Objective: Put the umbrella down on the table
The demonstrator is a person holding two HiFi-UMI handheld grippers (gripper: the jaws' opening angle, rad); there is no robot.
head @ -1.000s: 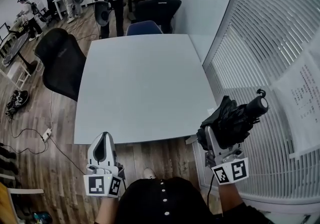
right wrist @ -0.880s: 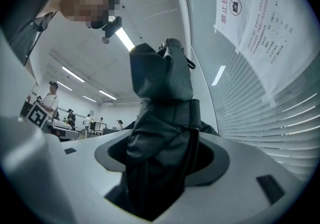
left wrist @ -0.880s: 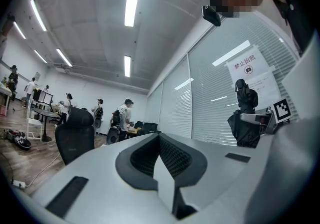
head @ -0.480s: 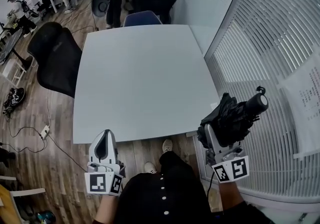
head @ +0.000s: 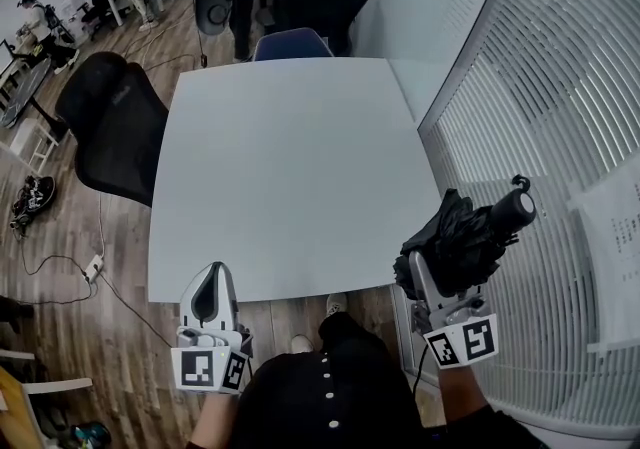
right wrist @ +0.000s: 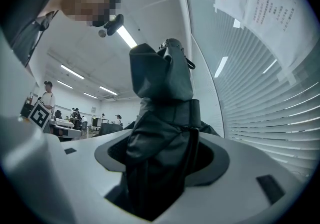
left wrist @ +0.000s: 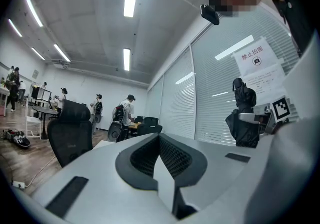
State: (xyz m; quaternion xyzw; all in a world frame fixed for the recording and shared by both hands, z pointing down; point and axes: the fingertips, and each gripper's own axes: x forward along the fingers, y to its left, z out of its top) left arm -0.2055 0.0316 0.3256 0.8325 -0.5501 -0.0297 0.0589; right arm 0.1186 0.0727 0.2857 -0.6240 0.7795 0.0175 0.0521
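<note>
Off the table's [head: 290, 167] near right corner, the folded black umbrella [head: 465, 237] sits clamped in the right gripper [head: 420, 272], whose jaws stand wide around its bunched cloth. It is held in the air between table and blinds [head: 560, 137], with its handle [head: 515, 209] at the far end, clear of the tabletop. The left gripper [head: 212, 282] hovers before the table's near edge, jaws pressed together on nothing. A black chair [head: 120, 127] stands at the table's left.
</note>
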